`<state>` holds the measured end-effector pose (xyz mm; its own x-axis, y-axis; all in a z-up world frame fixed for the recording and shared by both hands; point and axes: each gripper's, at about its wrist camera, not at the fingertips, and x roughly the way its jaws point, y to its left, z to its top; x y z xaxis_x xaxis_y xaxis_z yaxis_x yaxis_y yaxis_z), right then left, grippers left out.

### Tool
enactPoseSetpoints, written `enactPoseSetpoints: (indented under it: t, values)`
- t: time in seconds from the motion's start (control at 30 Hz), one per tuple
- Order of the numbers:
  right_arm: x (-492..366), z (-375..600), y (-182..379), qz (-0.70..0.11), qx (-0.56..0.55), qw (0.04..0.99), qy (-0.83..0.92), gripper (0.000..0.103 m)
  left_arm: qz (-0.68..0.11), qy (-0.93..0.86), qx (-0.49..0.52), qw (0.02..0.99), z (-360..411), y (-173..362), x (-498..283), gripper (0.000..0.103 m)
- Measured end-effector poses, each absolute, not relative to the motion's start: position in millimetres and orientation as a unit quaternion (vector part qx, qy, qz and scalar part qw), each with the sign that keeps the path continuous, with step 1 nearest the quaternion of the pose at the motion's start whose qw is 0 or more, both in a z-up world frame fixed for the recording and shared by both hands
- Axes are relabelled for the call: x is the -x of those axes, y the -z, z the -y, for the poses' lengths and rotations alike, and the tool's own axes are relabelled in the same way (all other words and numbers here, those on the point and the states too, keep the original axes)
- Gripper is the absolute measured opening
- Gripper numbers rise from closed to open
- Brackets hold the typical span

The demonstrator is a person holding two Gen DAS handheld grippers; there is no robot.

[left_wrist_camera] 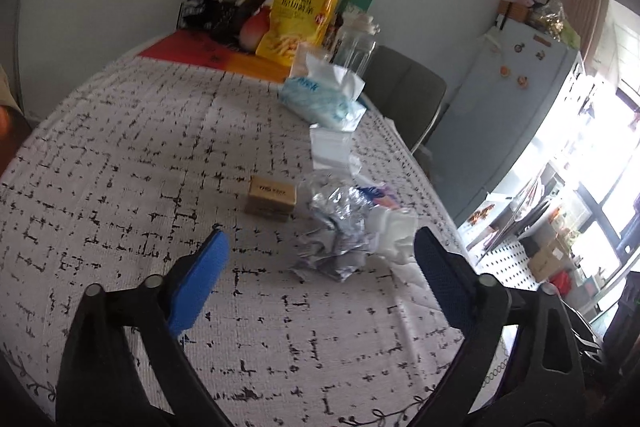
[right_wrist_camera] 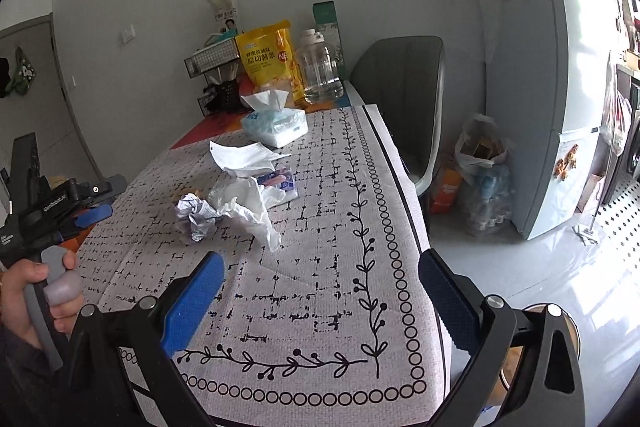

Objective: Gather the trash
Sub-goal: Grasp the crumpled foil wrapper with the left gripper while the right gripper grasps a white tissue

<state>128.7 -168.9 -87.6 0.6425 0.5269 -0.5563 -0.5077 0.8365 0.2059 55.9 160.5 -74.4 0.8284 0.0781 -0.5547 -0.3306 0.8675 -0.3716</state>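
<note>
A crumpled paper ball (left_wrist_camera: 336,247) lies on the patterned tablecloth (left_wrist_camera: 140,155), with a crumpled white tissue (left_wrist_camera: 394,231) and a small blue-pink packet (left_wrist_camera: 378,195) beside it. A small tan box (left_wrist_camera: 272,197) sits just left of them. A flat white wrapper (left_wrist_camera: 332,151) lies farther back. My left gripper (left_wrist_camera: 320,259) is open and empty, a little short of the paper ball. My right gripper (right_wrist_camera: 320,281) is open and empty over the table's near corner. It sees the paper ball (right_wrist_camera: 196,213), tissue (right_wrist_camera: 248,207), packet (right_wrist_camera: 280,183) and wrapper (right_wrist_camera: 240,155). The left gripper (right_wrist_camera: 94,213) shows at the left edge.
A tissue pack (right_wrist_camera: 276,123), yellow snack bag (right_wrist_camera: 266,61), clear water jug (right_wrist_camera: 320,69) and wire rack (right_wrist_camera: 214,67) stand at the table's far end. A grey chair (right_wrist_camera: 404,99), a bag of bottles (right_wrist_camera: 482,171) and a fridge (right_wrist_camera: 540,67) are to the right.
</note>
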Motion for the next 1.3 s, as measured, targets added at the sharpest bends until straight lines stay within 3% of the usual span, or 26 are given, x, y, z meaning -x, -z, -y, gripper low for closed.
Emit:
enactPoseSetpoints:
  t: [0.17,0.3,0.67,0.8,1.03,1.3]
  values:
    - [-139,164,98,-0.344,-0.020,0.902,-0.258,0.095,-0.313,-0.104,0.236,0.914,-166,92,-81,0.071]
    - [-145,157,100,-0.354,-0.018,0.899,-0.255,0.095,-0.326,-0.080,0.250,0.908,-159,103,-96,0.064]
    - [-149,159,101,-0.359,-0.020,0.898,-0.253,0.095,-0.351,-0.095,0.224,0.904,-140,123,-138,0.061]
    - [-152,150,102,-0.362,-0.013,0.893,-0.267,0.095,-0.346,-0.091,0.222,0.907,-138,119,-135,0.031]
    - [-167,114,102,-0.362,0.005,0.880,-0.308,0.093,-0.318,-0.094,0.231,0.915,-147,100,-104,0.027]
    - [-192,55,126,-0.397,0.044,0.846,-0.354,0.083,-0.286,-0.133,0.261,0.912,-176,89,-54,0.027]
